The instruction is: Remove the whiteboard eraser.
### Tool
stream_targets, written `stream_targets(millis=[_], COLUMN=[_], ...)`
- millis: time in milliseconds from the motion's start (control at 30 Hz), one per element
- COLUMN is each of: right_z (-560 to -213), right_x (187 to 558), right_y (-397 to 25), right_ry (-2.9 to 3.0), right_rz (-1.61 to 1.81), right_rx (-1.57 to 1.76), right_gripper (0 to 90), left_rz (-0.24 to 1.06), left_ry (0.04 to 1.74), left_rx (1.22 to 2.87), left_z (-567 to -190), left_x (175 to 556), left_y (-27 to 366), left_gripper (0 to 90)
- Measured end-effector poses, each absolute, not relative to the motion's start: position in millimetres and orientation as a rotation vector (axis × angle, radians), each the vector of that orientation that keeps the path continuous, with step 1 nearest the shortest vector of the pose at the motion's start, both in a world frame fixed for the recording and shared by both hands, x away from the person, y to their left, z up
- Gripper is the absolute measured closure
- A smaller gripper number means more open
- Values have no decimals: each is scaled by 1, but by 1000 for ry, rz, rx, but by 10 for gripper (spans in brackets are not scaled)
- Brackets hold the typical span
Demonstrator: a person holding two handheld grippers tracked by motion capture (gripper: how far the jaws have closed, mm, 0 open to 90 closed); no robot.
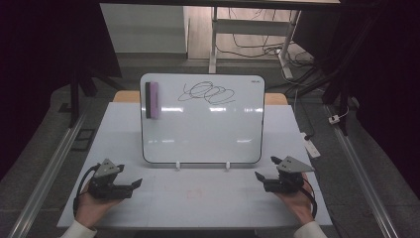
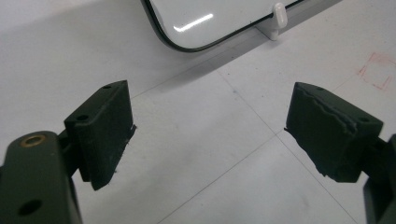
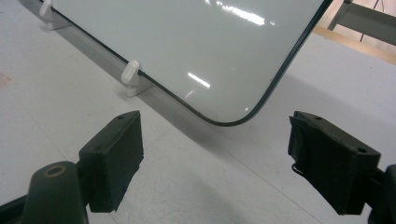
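Nearest the high camera, both claws rest on the white worktop (image 1: 163, 196), jaws spread and holding nothing: the left claw (image 1: 130, 187) and right claw (image 1: 261, 179). Ahead of and between them stands the whiteboard (image 1: 208, 129), propped on small white feet (image 3: 131, 77). From above, a black scribble (image 1: 207, 93) and purple eraser (image 1: 153, 100) show near its top edge.

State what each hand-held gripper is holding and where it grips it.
Nothing is held. The left hand-held gripper and right hand-held gripper both rest open on the table.
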State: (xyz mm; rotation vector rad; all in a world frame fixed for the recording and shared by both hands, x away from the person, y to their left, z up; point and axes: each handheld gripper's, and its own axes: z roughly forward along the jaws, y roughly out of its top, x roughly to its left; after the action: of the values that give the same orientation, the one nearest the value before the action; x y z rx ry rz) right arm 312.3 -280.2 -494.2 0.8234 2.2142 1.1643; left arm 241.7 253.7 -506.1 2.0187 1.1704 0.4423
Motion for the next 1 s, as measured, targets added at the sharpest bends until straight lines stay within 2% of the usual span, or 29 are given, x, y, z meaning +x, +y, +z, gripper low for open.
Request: stream_targets(millis=[600,1000], right_z=[-495,-492], right_x=[311,310], right_y=[-278,-275], right_ry=[2209,2199], right_rz=[1155,1165], right_rx=[820,811], right_gripper=[185,200], left_rz=[432,441], left_ry=[1177,1150], left_rx=[2030,2019], left_z=[-506,-492], left_x=[242,249], left_y=[253,245], left_gripper=[157,163])
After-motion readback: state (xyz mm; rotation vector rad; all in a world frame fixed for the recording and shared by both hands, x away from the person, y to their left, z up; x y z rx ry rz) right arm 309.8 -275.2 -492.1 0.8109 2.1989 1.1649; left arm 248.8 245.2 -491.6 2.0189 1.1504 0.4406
